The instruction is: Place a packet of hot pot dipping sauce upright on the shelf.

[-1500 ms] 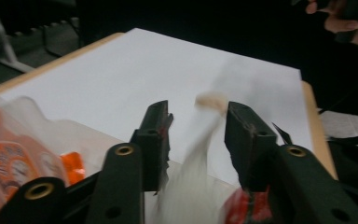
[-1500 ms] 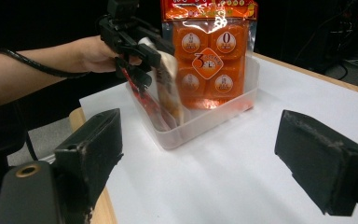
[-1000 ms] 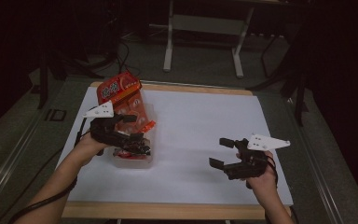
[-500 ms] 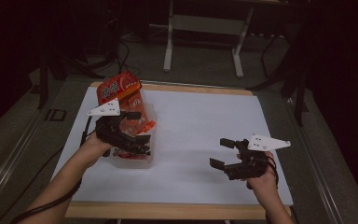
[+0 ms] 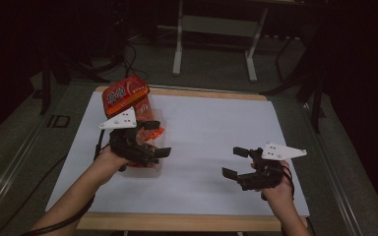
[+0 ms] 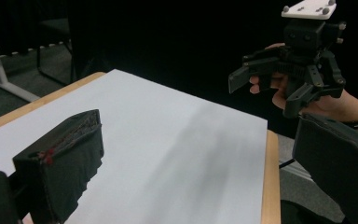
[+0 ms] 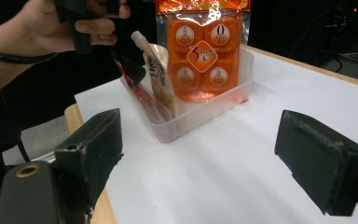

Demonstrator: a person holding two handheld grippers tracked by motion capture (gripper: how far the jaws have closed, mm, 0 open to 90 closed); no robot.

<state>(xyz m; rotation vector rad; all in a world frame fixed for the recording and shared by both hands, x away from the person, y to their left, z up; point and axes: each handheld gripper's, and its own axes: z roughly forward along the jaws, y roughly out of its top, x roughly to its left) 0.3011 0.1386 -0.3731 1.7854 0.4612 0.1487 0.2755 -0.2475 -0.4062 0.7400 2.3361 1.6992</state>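
1. Hovering over the clear tray (image 5: 150, 167), the left tool (image 5: 155, 138) has its jaws spread; they have just been opening, with nothing between them.
2. Orange snack pack (image 7: 201, 49) stands upright in the tray, leaning on its far wall; a beige pouch (image 7: 158, 74) stands beside it, below the left tool.
3. Right tool (image 5: 235, 162) rests well apart on the white bench (image 5: 216, 128), jaws spread, empty, facing the tray.

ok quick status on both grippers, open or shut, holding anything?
Left gripper: open, nothing between the jaws, just been opening, above the clear container of snack packs.
Right gripper: open, empty, over the white table.
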